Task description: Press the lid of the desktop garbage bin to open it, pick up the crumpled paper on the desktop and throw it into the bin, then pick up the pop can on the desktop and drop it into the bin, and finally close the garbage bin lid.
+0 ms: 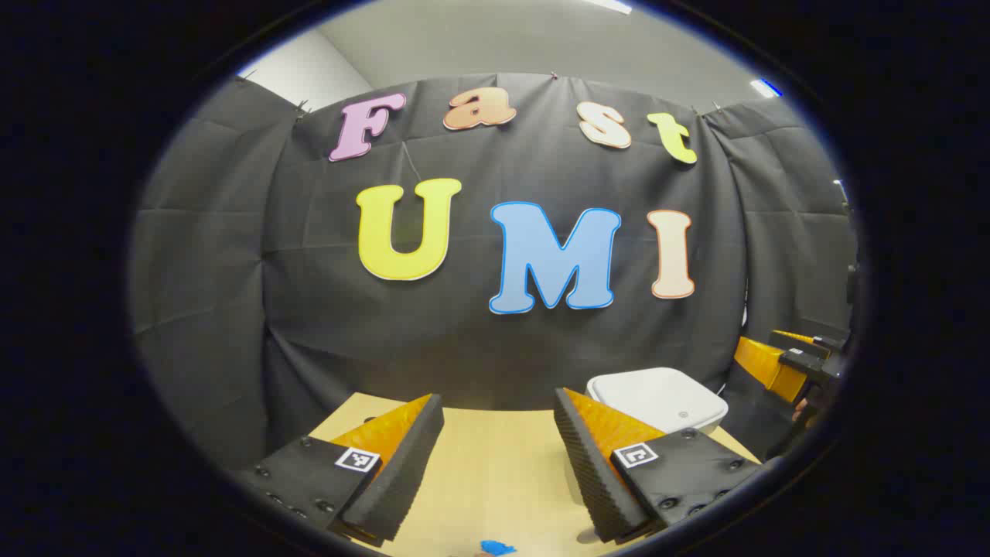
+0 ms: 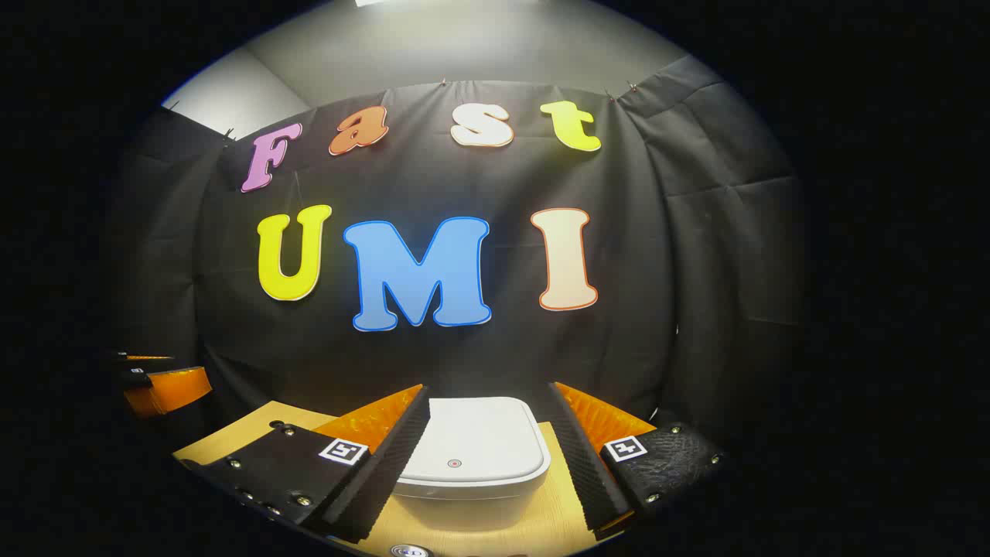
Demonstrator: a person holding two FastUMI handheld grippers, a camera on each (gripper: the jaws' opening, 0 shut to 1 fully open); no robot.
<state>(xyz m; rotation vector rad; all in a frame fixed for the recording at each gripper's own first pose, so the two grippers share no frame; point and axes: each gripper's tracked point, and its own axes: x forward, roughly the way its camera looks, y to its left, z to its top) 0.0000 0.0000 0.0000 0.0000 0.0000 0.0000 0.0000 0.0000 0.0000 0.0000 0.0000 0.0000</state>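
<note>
**Right gripper view: bin lid down, nothing binned yet**

Right gripper view looks straight over the bin (image 2: 470, 456), which sits on the table (image 2: 557, 518) between the two fingers of the right gripper (image 2: 487, 452). Its jaws stand wide, with nothing between them but the bin beyond, and neither finger touches it. The lid (image 2: 472, 437) lies flat and closed, its small round button (image 2: 454, 463) facing up near the front edge. At the bottom edge of this view a round metal rim (image 2: 407, 551) peeks in; it may be the top of the can, but too little shows to be sure.

Left gripper view has the left gripper (image 1: 499, 452) held over bare table (image 1: 495, 480), jaws also wide and holding nothing. The bin (image 1: 657, 398) sits ahead and to its right, lid closed. A small blue scrap (image 1: 495, 548) lies at the bottom edge; I cannot tell what it is. The right gripper (image 1: 797, 360) shows far off at the right edge.

Judging from the closed lid and both empty grippers, the task is at its start: the lid has yet to be pressed open, the paper and can are still to be thrown in, and the closing comes last. The right gripper looks best placed to press the button.
</note>
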